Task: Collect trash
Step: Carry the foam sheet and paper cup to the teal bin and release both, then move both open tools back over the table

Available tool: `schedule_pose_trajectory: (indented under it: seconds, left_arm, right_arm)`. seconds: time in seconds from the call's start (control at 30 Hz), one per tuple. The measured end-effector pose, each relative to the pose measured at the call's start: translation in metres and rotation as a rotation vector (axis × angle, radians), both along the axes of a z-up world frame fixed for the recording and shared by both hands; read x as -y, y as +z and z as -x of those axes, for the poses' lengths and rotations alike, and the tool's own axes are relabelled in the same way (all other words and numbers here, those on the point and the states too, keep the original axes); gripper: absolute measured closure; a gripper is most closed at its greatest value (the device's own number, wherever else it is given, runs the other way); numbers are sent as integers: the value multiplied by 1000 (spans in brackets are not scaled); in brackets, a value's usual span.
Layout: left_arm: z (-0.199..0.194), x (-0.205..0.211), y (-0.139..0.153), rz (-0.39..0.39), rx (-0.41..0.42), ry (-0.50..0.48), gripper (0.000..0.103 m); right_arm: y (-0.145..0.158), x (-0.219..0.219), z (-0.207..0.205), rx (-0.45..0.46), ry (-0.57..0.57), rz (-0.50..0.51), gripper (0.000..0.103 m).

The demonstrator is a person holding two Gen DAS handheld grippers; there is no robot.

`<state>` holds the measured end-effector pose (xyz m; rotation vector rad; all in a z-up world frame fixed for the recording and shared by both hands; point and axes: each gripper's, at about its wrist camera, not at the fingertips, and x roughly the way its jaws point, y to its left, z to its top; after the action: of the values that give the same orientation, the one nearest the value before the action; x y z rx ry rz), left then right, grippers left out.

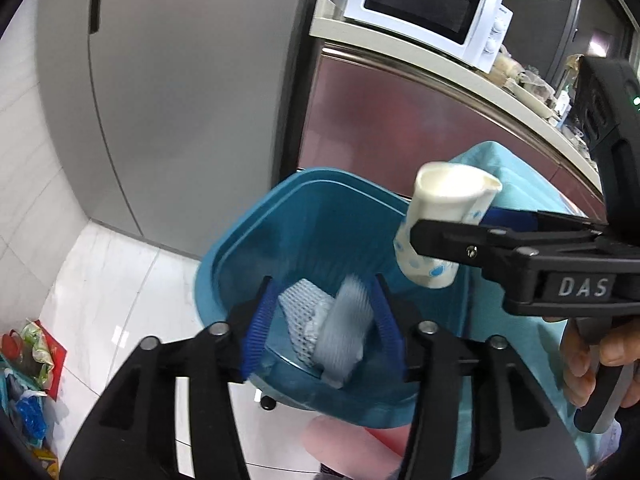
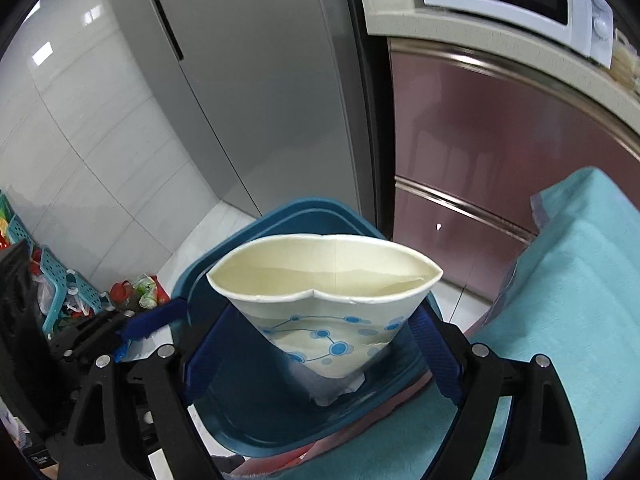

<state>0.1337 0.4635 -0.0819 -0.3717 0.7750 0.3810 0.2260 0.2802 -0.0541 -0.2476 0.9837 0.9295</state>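
Two grippers hung over the blue bin (image 1: 256, 240) — our left gripper (image 1: 320, 320) stood half open around nothing, foam netting (image 1: 304, 320) below it inside; our right gripper (image 2: 320, 344) pinched a squashed paper cup (image 2: 324, 288) above the rim.

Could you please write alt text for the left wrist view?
The left gripper stands open over a blue bin as white mesh packaging drops in. Beside it, the right gripper holds a squashed paper cup.
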Motion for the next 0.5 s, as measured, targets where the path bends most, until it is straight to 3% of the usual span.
schedule_pose_trajectory:
  seconds: [0.23,0.37,0.5]
  left_arm:
    - [10,14,9,-89,-8,35,22]
    - [16,26,22,-146,6,73,5]
    - [23,38,36,-182,4,97,6]
  right_arm:
    - [2,7,-5,-21,-19,-41,10]
    - [16,26,7,18,-18,-80,10]
    - [37,58,27,89,-22,-131,7]
